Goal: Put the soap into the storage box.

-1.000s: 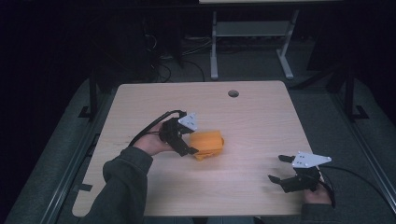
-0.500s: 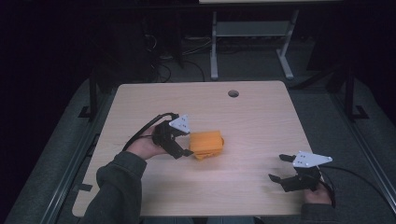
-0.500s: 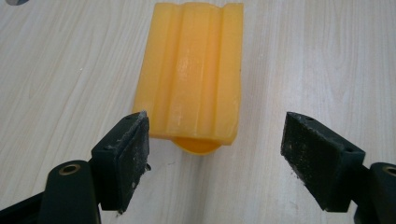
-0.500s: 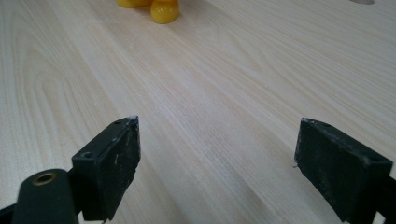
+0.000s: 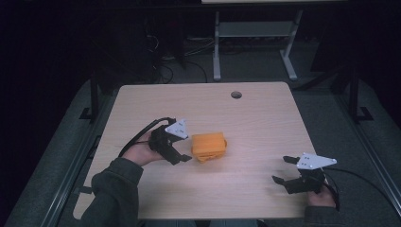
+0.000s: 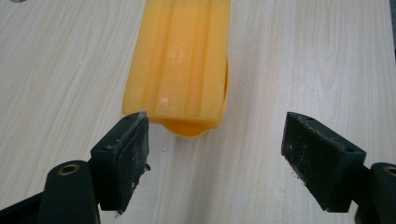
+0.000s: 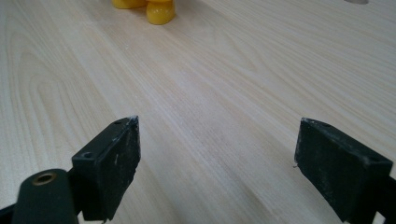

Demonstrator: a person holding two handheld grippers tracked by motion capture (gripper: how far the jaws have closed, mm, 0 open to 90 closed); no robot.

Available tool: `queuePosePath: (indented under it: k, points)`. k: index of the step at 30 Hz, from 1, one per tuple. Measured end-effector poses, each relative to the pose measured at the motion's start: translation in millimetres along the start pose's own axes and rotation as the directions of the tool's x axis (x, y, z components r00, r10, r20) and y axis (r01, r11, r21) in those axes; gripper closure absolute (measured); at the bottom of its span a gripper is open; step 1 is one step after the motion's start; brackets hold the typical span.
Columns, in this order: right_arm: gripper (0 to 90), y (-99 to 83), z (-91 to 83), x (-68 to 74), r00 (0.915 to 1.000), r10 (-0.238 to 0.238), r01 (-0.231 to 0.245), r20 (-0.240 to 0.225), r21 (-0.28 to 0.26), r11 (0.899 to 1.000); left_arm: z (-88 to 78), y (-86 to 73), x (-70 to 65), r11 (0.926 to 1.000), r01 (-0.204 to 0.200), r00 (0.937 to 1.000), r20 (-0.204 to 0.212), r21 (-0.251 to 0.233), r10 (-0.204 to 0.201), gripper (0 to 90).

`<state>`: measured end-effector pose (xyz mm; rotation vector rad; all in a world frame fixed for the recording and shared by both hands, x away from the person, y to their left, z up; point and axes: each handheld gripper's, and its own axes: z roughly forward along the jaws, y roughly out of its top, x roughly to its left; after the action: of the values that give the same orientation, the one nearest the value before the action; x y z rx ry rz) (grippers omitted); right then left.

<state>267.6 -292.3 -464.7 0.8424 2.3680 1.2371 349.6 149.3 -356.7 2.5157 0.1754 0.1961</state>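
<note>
Nearest the person, the right hand-held gripper point(image 5: 287, 171) sits low at the worktop's point(image 5: 265, 118) front right corner, jaws spread wide with nothing but bare wood grain between them. In its own view the pads point(image 7: 116, 161) hover over pale boards, and the yellow pieces sit far ahead at the top edge.

Moving up the worktop, the left hand-held gripper point(image 5: 183, 152) is held by a hand in a dark sleeve, jaws wide open and holding nothing. Its tips sit just short of the orange box point(image 5: 208, 145), not touching. In the left gripper view, the box point(image 6: 182, 65) lies straight ahead, ribbed lid up and closed, so its contents can't be seen; a rounded yellow piece point(image 6: 187, 128) pokes out under the near end. The left pad point(image 6: 126, 156) is just beside the box's near corner.

Farthest off, a round hole point(image 5: 236, 94) marks the worktop's back edge.
</note>
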Motion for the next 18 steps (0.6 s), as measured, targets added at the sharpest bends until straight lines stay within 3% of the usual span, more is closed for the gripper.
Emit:
queuePosePath:
  k: [18]
  points:
    - [13.7, 0.1, 0.2, 0.9, 1.0000, 0.005, -0.005, 0.006, 0.004, 1.000, -4.7, -24.2, -10.6, 0.9992, 0.040, 0.9991, -0.012, -0.003, -0.040, 22.5]
